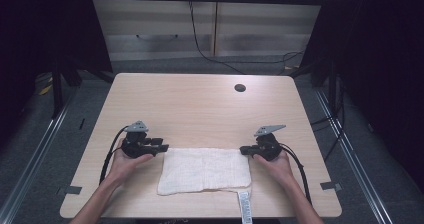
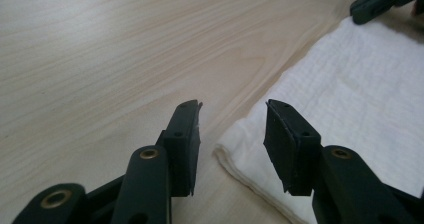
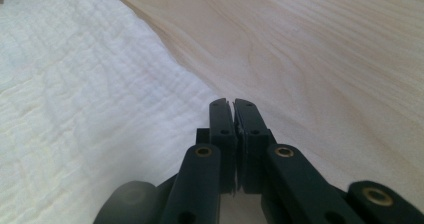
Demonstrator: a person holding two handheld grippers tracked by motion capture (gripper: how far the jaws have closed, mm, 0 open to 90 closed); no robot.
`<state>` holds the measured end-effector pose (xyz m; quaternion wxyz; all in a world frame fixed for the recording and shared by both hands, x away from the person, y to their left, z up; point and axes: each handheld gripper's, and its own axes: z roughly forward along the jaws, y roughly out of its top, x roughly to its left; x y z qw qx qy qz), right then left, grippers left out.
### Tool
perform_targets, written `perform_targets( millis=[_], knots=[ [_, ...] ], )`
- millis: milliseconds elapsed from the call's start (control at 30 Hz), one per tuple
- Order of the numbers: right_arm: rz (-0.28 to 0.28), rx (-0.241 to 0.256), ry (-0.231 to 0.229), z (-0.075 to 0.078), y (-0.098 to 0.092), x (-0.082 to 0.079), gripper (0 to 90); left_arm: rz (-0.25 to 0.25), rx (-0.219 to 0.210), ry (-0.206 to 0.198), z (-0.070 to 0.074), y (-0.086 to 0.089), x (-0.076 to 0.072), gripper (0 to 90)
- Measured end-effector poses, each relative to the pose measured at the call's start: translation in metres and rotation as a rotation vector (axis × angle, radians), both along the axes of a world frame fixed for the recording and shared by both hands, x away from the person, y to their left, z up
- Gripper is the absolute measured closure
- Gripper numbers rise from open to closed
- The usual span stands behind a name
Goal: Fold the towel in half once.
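**Two tools flank a folded cloth at its far corners**

The pale wooden table (image 1: 200, 104) carries one thing of note: a white folded cloth (image 1: 205, 170) lying flat near the person's edge, its long axis running left to right, with a labelled tag hanging off the near edge.

The left tool (image 1: 161, 145) sits just off the cloth's far left corner, so the cloth lies to its right. In the left gripper view its jaws stand well apart, with that corner (image 2: 235, 141) between them and nothing gripped.

The right tool (image 1: 245, 150) meets the far right corner, with the cloth to its left. In the right gripper view its jaws are pressed together at the cloth's edge (image 3: 200, 96); whether fabric is pinched between them I cannot tell.

Both tools look about equally near; judging by the open jaws, closing the left one on its corner seems the next move.
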<state>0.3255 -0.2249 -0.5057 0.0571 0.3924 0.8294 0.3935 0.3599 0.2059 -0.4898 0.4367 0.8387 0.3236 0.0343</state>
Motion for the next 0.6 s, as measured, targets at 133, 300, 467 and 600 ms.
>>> perform_targets(
  millis=[133,300,467,600],
  knots=[
    [0.0,-0.005,-0.006,0.0,0.0,0.0,87.8,-0.034,0.032,0.004,-0.006,-0.011,0.002,57.6],
    [-0.002,-0.007,-0.012,0.0,0.001,-0.001,87.8,-0.04,0.061,0.0,-0.01,-0.012,0.001,59.0],
    [-0.001,-0.008,-0.012,0.0,0.001,-0.001,87.7,-0.066,0.087,0.001,-0.013,-0.017,-0.002,63.9],
    [-0.003,-0.01,-0.012,0.0,0.001,-0.001,87.7,-0.09,0.107,-0.018,-0.013,-0.021,-0.007,68.5]
  ],
)
